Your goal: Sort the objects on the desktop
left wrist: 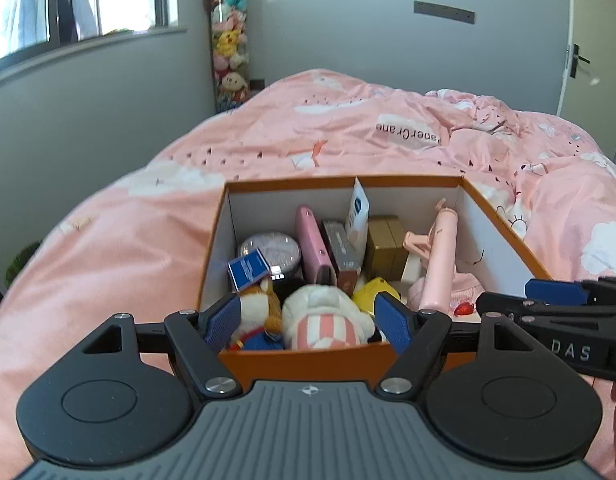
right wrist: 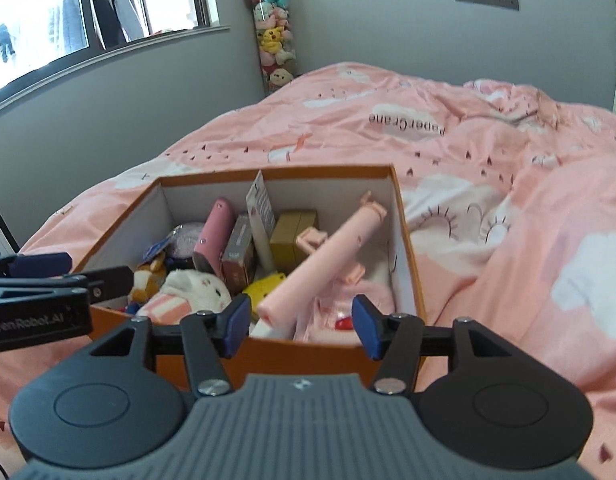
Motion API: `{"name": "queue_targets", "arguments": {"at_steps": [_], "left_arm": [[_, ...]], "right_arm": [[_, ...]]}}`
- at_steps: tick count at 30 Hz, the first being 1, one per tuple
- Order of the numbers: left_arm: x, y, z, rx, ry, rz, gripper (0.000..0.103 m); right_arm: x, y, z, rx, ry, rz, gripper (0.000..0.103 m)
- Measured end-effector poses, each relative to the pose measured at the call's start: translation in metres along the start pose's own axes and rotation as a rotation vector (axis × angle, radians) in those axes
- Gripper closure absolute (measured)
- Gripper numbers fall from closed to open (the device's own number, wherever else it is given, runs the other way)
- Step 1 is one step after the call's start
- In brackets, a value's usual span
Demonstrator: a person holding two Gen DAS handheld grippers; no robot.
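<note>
Matt cardboard box (left wrist: 308, 360), cloth duvet (left wrist: 107, 240)

One orange cardboard box (left wrist: 308, 360) sits on one bed with a pink patterned duvet (left wrist: 348, 128), and in it are three plush toys: a brown-and-white one (left wrist: 259, 308), a white one with a pink striped front (left wrist: 328, 316) and a yellow one (left wrist: 374, 290). Also in the box are one pink tube-shaped handheld gadget (right wrist: 328, 256), one pink flat case (left wrist: 312, 240), one round lilac tin (left wrist: 273, 250), one blue card (left wrist: 247, 270), one brown carton (left wrist: 342, 252), one white tube (left wrist: 358, 216) and one gold box (left wrist: 386, 246). Two grippers are in view, the left gripper (left wrist: 308, 322) and the right gripper (right wrist: 301, 326), and one tall clear column of stuffed toys (left wrist: 229, 48) stands in the room corner.
</note>
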State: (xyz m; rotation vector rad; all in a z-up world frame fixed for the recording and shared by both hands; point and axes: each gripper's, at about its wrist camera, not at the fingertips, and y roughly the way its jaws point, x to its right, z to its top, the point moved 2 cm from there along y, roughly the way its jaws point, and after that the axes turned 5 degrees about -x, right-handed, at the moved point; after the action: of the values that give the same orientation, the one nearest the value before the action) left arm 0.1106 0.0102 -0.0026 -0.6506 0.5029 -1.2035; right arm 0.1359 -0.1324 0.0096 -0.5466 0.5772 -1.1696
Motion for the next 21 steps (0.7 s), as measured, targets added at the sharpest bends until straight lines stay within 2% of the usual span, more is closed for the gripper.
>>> {"name": "queue_targets", "arguments": {"at_steps": [8, 21], "left_arm": [[0.003, 0.015, -0.013, -0.012, -0.007, 0.042, 0.016], [0.008, 0.022, -0.016, -0.021, 0.004, 0.047, 0.016]], "right_arm": [[-0.004, 0.006, -0.007, 0.026, -0.025, -0.008, 0.038], [-0.001, 0.017, -0.013, 0.028, -0.023, 0.0, 0.034]]}}
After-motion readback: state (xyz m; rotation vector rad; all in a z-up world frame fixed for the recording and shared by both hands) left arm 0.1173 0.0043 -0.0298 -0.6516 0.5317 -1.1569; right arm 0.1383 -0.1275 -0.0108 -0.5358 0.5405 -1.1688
